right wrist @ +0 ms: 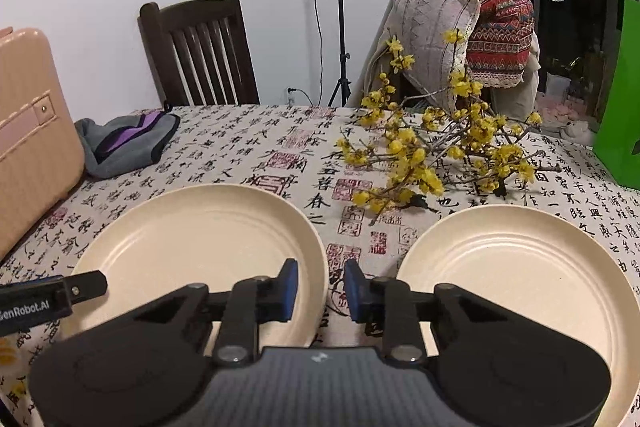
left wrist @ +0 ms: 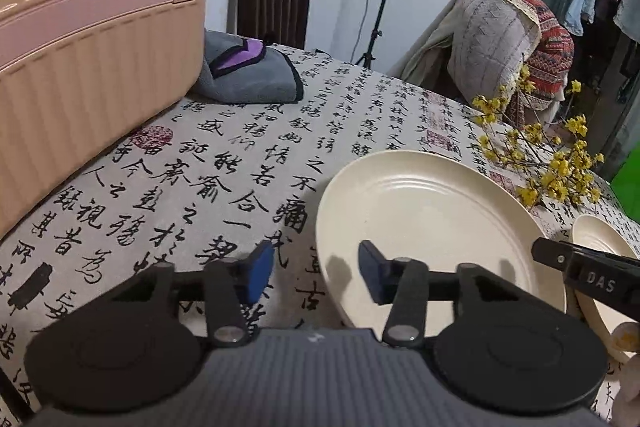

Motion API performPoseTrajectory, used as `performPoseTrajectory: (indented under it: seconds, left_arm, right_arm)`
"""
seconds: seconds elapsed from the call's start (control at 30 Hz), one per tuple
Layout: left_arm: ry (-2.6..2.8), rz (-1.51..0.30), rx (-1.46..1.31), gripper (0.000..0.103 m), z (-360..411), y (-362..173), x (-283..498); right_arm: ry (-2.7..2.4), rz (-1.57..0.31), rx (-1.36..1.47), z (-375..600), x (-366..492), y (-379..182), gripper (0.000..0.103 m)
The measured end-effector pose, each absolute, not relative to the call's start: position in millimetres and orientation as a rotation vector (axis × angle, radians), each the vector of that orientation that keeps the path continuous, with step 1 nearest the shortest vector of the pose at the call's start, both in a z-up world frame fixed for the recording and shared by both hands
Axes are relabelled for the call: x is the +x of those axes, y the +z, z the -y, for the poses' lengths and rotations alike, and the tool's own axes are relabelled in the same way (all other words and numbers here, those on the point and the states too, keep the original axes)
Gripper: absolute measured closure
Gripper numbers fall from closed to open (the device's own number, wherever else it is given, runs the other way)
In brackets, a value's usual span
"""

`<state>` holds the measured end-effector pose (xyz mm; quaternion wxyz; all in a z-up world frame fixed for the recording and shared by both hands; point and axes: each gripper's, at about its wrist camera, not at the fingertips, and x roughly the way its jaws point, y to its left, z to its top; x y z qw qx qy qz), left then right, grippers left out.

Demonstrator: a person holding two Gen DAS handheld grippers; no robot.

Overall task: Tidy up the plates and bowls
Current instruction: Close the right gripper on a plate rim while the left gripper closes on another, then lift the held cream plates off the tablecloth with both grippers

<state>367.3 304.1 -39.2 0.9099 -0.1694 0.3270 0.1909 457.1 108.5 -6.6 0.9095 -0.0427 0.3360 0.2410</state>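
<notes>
While the pink case (right wrist: 32,147) is standing at the left edge of the right wrist view, two cream plates are lying flat on the table (right wrist: 248,147) — the left plate (right wrist: 192,247) at lower centre-left, the right plate (right wrist: 520,275) at lower right, apart, probably awaiting stacking. Between them the right gripper (right wrist: 321,289) is hovering, its jaws narrowly apart and holding nothing. In the left wrist view the left gripper (left wrist: 316,273) is straddling the left plate's (left wrist: 432,211) near rim, jaws apart — not yet clamping. Yellow blossoms (right wrist: 440,147) are lying beyond.
</notes>
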Motion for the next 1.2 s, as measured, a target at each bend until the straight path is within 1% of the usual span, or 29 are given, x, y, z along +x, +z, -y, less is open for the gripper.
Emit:
performPoseTrajectory:
  seconds: [0.03, 0.1, 0.13, 0.2, 0.3, 0.47, 0.53, 1.2]
  left_arm:
    - [0.391, -0.676, -0.345, 0.065, -303, -39, 367]
    - [0.399, -0.682, -0.331, 0.069, -302, -40, 368]
    - [0.402, -0.686, -0.330, 0.075, -302, -40, 369]
    - [0.393, -0.694, -0.337, 0.078, -303, -41, 370]
    - [0.383, -0.695, -0.326, 0.082, -301, -41, 371]
    - [0.372, -0.699, -0.300, 0.085, -297, -42, 372]
    - [0.369, -0.698, -0.295, 0.086, -296, -42, 372]
    - [0.405, -0.678, -0.222, 0.085, -290, -38, 370]
  right_arm:
    - [0.494, -0.695, -0.091, -109, 457, -7, 0.079]
    - [0.488, -0.703, -0.093, -111, 458, -10, 0.080]
    - [0.485, -0.708, -0.091, -111, 458, -10, 0.080]
    - [0.485, -0.722, -0.078, -111, 459, -13, 0.084]
    - [0.483, -0.740, -0.065, -110, 461, -16, 0.086]
    - [0.490, -0.737, -0.068, -112, 459, -19, 0.091]
    - [0.489, -0.729, -0.079, -113, 458, -19, 0.091]
    - [0.518, -0.654, -0.202, -118, 433, -8, 0.091]
